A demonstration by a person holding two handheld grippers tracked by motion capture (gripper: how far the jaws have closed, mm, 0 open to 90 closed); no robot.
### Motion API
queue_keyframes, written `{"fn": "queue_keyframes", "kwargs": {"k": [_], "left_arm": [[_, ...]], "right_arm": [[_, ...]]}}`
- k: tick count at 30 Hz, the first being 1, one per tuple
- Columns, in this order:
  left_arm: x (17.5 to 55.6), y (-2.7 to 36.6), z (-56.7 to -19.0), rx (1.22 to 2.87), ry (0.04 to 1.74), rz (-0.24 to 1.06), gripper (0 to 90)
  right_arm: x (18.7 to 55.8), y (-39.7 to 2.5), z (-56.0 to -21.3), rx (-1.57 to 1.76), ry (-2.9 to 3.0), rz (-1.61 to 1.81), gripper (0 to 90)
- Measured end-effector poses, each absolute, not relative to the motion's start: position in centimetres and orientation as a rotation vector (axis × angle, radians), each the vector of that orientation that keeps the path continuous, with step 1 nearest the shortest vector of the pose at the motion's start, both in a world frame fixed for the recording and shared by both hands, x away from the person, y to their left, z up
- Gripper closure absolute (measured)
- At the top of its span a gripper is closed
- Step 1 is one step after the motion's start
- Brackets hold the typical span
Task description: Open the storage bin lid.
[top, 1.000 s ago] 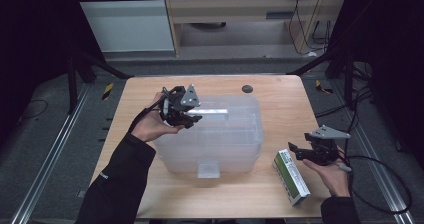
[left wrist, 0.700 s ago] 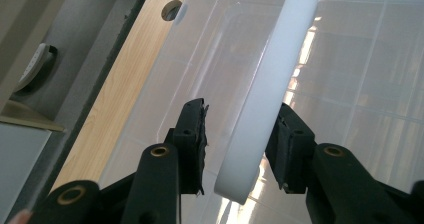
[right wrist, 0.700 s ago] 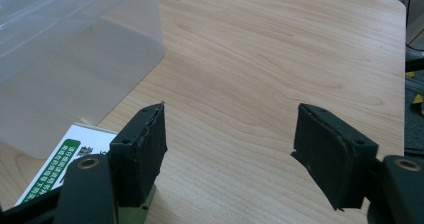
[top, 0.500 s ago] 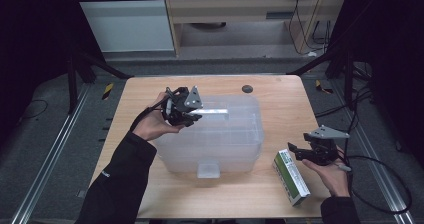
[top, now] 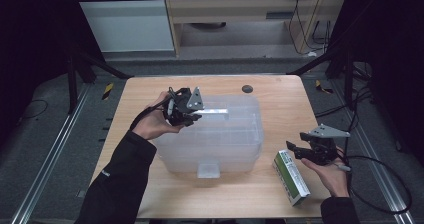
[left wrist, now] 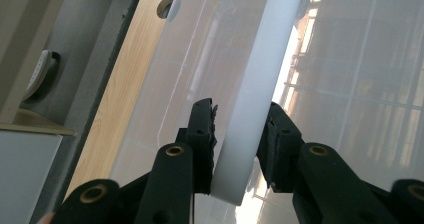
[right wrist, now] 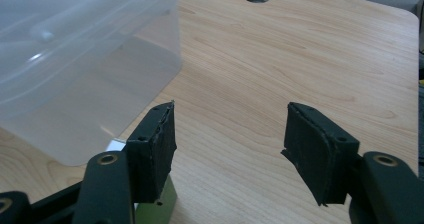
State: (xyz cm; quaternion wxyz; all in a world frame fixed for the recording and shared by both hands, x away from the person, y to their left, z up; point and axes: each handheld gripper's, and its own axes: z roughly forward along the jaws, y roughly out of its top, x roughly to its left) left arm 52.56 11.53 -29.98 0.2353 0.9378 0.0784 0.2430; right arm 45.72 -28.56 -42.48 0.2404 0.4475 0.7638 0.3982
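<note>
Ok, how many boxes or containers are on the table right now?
2. The clear plastic bin sits mid-table, with the left claw shut on its white handle. The green-and-white carton lies at the near right edge, beside the open right claw. The bin's contents aren't clear.

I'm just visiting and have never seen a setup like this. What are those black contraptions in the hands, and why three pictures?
No robot here: a person holds a hand-operated two-jaw gripper in each hand. One camera looks down from above; one rides on each gripper, looking along its jaws. On the wooden table stands a clear plastic storage box with a lid. The left gripper is clamped on the lid's white handle bar. The right gripper hangs open over a green and white carton.
</note>
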Motion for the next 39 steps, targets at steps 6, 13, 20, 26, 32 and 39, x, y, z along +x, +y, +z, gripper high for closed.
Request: {"fn": "queue_keyframes", "kwargs": {"k": [6, 13, 20, 26, 32, 39], "left_arm": [[52.7, 11.6, -29.9, 2.566, 0.212, 0.668, 69.4], [52.8, 11.6, -29.8, 2.572, 0.210, 0.667, 69.5], [52.8, 11.5, -29.7, 2.575, 0.208, 0.676, 69.4], [53.1, 11.5, -29.3, 2.564, 0.217, 0.695, 69.1], [53.2, 11.5, -29.1, 2.557, 0.231, 0.709, 68.7], [53.6, 11.5, -28.9, 2.546, 0.254, 0.707, 68.0]], "right_arm": [[45.4, -27.9, -41.7, 1.200, 2.097, 1.120, 42.9], [44.9, -27.3, -40.7, 1.173, 2.109, 1.154, 49.2], [44.6, -26.5, -40.0, 1.139, 2.166, 1.177, 60.0], [44.3, -25.7, -39.6, 1.126, 2.208, 1.201, 69.4], [44.1, -25.1, -39.3, 1.105, 2.231, 1.217, 76.6], [44.0, -24.5, -39.2, 1.086, 2.253, 1.224, 82.6]]}}
